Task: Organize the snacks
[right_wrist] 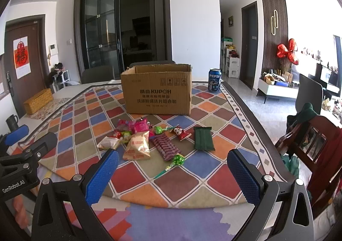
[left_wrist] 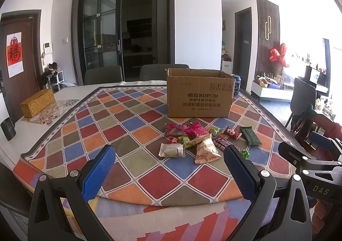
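Left wrist view: worktop under a diamond-patterned cloth [left_wrist: 132,134]; left claw [left_wrist: 168,166] wide, empty. Ahead of it, loose snacks [left_wrist: 192,140]; beyond, open carton [left_wrist: 198,95] printed "KUPOH". Right wrist view: right claw [right_wrist: 173,168] wide, empty; Pepsi can [right_wrist: 214,80] far right.

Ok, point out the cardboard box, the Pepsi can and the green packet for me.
Box [right_wrist: 157,95]: right wrist view, on its printed front wall.
Pepsi can [right_wrist: 214,80]: right wrist view, on its blue side under the logo.
Green packet [right_wrist: 203,138]: right wrist view, on the middle of its top face.
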A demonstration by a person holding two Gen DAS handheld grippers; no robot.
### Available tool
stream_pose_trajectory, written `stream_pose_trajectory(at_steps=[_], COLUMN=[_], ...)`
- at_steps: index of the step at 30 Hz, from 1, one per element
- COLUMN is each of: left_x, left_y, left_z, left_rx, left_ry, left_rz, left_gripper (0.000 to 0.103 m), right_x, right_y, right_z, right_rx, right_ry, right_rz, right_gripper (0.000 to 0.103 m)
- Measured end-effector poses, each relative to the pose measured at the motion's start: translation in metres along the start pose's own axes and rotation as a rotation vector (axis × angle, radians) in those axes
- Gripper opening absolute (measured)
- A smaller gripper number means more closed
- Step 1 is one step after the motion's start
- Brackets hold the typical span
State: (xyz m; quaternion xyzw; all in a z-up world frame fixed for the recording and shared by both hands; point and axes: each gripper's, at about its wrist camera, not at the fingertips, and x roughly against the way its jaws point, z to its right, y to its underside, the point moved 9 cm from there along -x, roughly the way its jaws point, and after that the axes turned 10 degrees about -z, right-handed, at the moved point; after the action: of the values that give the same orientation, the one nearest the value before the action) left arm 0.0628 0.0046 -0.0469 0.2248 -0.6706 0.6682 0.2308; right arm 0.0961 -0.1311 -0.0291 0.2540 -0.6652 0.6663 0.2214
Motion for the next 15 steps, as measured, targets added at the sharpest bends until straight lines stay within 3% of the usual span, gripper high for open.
stream_pose_trajectory(at_steps=[11, 15], left_x=[-0.025, -0.040], left_y=[0.000, -0.006], left_z=[0.011, 0.021], left_rx=[-0.052, -0.107], left_ry=[0.013, 0.018], left_rz=[-0.052, -0.057], left_gripper=[0.102, 0.097], right_x=[-0.024, -0.041], right_y=[0.006, 0.006], right_z=[0.001, 0.005], right_rx=[-0.006, -0.018], right_ry=[-0.021, -0.039], right_rz=[-0.070, -0.105], right_gripper=[0.102, 0.102])
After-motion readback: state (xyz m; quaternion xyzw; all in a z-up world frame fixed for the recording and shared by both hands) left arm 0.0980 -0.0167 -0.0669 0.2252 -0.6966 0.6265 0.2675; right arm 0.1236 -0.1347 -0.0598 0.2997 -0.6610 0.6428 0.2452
